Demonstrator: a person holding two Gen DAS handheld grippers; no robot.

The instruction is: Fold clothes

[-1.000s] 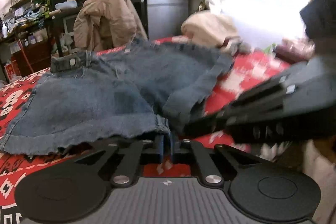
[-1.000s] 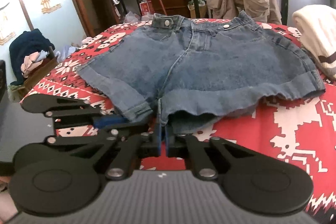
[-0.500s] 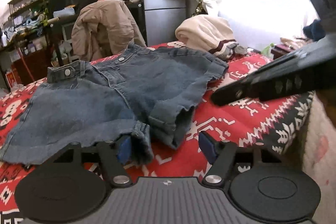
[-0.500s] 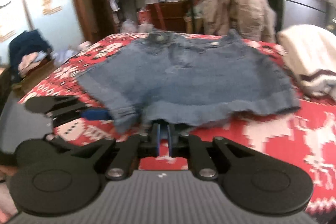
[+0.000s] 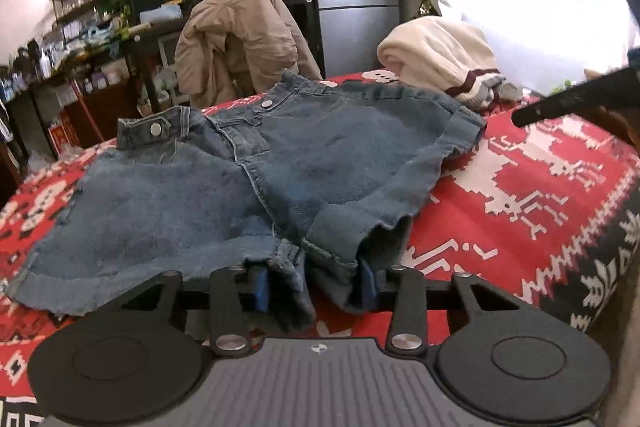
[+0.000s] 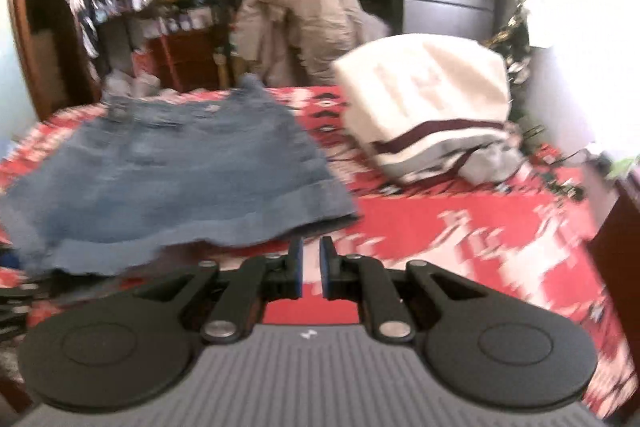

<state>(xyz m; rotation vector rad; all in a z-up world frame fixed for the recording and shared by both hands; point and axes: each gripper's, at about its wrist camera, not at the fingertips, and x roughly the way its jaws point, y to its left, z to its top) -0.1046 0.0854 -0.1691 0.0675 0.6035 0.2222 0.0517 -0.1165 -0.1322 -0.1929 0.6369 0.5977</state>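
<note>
The shorts' (image 5: pixel 248 187) hem is bracketed by the closing left gripper (image 5: pixel 316 285); the right gripper (image 6: pixel 311 267) is held slightly parted, empty.

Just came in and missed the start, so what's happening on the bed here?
A person with a gripper in each hand is folding denim shorts spread on a red patterned blanket. The left gripper is at the near hem, its jaws closing with bunched denim between them. The right gripper is narrowly open over bare blanket beside the shorts, holding nothing. A folded cream sweater lies behind. No fold is made yet.
</note>
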